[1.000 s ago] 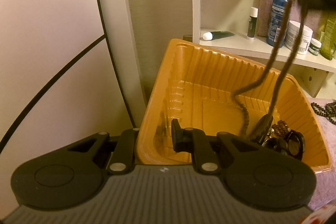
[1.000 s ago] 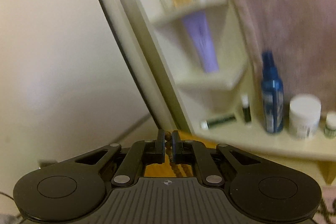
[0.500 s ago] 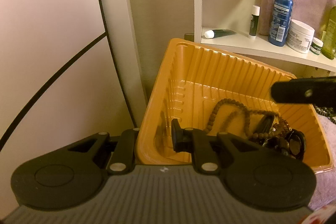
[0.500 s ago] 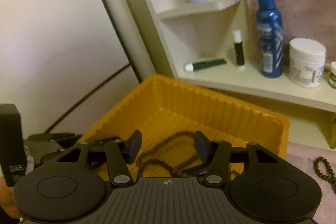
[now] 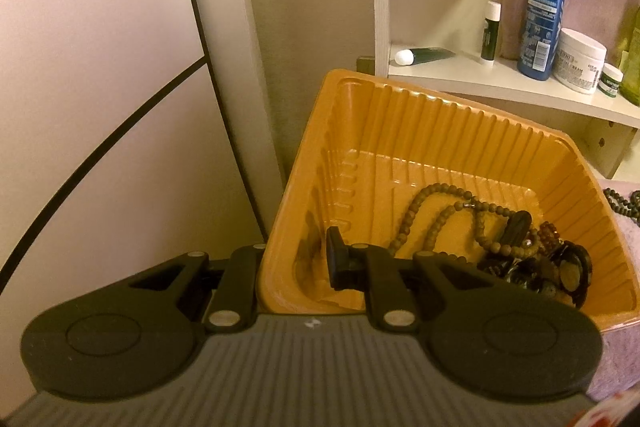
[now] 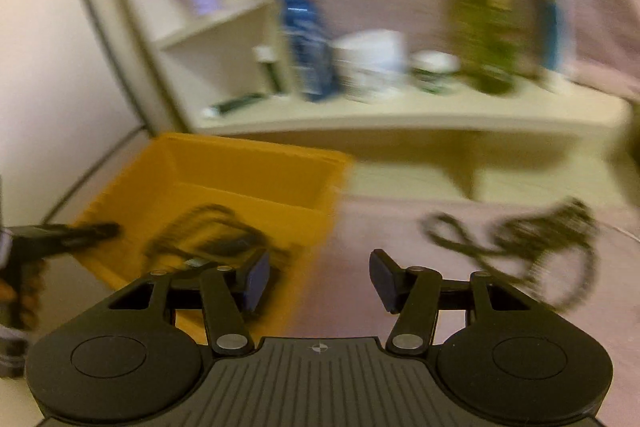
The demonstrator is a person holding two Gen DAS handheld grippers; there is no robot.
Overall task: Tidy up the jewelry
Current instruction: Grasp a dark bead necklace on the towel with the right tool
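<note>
- Beside the orange tray (image 6: 224, 187), on its right, the pink cloth (image 6: 380, 227) carries a loose dark bead strand (image 6: 520, 239); that's the piece we judge is next.
- Our right gripper (image 6: 320, 279) hangs just right of the tray, jaws apart, nothing between them. They have just been opening.
- Relation that matters: the strand lies ahead and to the right of the right gripper, well apart from it and farther from the tray. Its tangle sprawls mostly side to side, across the line the jaws point along.
- Right wrist view is motion-blurred, so we can't tell how many strands are in that tangle.
- Our left gripper (image 5: 294, 263) is clamped on the tray's near wall, one finger inside, one outside. It's pinned there, so the right hand takes the strand.
- Already inside the tray: a brown bead necklace (image 5: 440, 211) plus a dark pile of pieces (image 5: 548, 263) in the corner farthest from the left gripper.
- One more bead strand (image 5: 624, 201) shows just beyond the tray's right rim, on the cloth; probably the same tangle.
</note>
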